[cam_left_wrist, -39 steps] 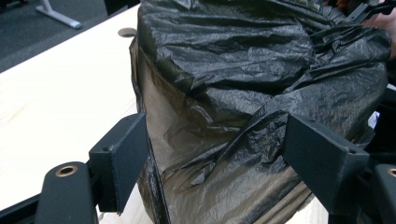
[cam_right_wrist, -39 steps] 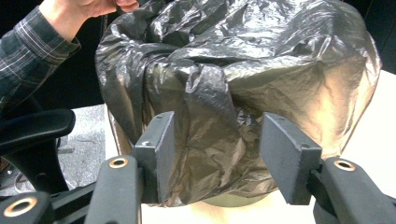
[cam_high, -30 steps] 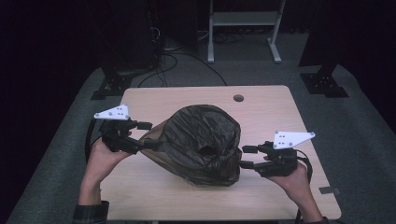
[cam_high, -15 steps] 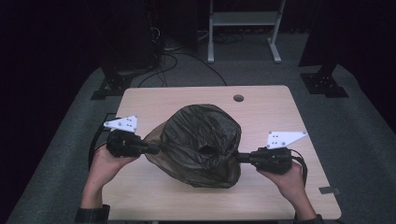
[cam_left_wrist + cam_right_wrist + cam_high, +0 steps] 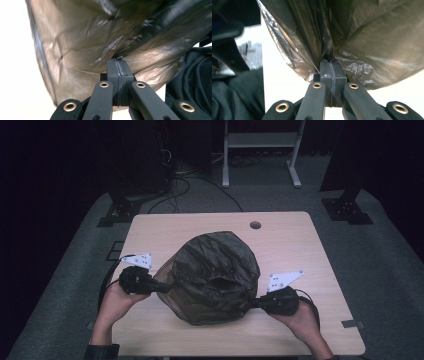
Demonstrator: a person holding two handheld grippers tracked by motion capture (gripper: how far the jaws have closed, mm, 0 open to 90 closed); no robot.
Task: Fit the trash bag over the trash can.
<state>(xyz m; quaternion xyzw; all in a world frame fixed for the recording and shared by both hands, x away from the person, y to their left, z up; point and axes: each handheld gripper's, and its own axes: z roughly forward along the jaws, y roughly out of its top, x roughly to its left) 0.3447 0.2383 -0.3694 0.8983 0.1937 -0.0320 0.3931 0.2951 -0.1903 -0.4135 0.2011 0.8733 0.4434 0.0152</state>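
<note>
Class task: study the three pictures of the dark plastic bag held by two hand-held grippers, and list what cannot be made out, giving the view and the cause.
1. What is inside the puffed dark brown plastic bag: high view, hidden by its film.
2. Table under the bag: high view, covered by the bag.
3. Pinched film between the left hand-held gripper pads: left gripper view, pads closed over it.
4. The same at the right hand-held gripper: right gripper view.

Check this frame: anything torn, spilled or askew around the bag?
Nothing stands out. The dark plastic bag sits puffed up mid-table, crinkled but with no tear or spill that I can see. The left gripper and right gripper each pinch a fold of its film at opposite sides, fingers shut.
</note>
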